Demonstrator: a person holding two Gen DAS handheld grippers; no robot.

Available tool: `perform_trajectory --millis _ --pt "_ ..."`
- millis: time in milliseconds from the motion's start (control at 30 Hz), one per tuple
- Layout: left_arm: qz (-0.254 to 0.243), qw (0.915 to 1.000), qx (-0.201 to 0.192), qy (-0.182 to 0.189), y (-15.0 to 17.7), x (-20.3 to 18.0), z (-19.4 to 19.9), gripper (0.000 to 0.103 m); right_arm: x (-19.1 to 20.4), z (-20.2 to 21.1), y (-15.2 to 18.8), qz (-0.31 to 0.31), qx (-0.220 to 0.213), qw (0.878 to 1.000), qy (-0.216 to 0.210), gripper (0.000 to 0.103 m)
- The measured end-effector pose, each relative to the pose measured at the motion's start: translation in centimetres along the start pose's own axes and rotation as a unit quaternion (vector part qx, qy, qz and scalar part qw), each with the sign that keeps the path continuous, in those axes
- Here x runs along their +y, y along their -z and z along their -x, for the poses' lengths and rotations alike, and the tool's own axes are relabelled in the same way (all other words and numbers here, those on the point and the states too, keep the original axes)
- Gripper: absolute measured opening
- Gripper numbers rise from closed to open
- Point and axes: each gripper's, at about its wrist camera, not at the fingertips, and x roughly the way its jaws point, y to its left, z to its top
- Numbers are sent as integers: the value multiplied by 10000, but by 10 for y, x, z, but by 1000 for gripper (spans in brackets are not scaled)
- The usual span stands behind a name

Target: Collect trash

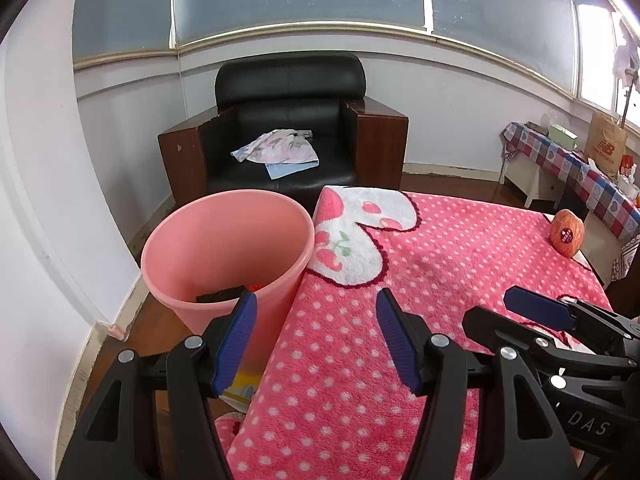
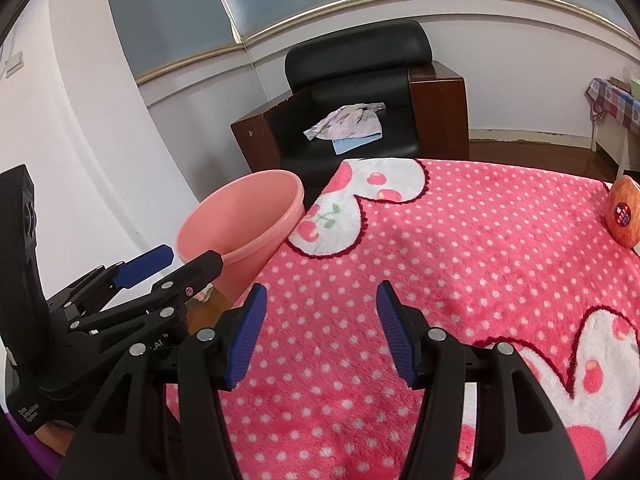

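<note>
A pink trash bin [image 1: 224, 248] stands on the floor at the left edge of the pink polka-dot blanket [image 1: 440, 280]; it also shows in the right wrist view [image 2: 240, 224]. Dark and red trash [image 1: 224, 293] lies inside it. My left gripper [image 1: 316, 340] is open and empty, over the blanket's left edge beside the bin. My right gripper [image 2: 320, 332] is open and empty above the blanket. Each gripper shows in the other's view: the right gripper [image 1: 540, 316] and the left gripper [image 2: 160, 268].
An apple with a sticker [image 1: 566, 232] sits at the blanket's far right, also in the right wrist view [image 2: 622, 212]. A black armchair [image 1: 288, 128] with cloths [image 1: 280, 150] stands behind the bin. A checkered-cloth side table [image 1: 568, 168] with a paper bag stands at right.
</note>
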Motion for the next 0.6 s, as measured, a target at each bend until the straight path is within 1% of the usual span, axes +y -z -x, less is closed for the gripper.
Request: perform_trajectory --millis 600 --pt "12 10000 38 42 3 0 -4 61 1 -5 1 -7 61 10000 2 58"
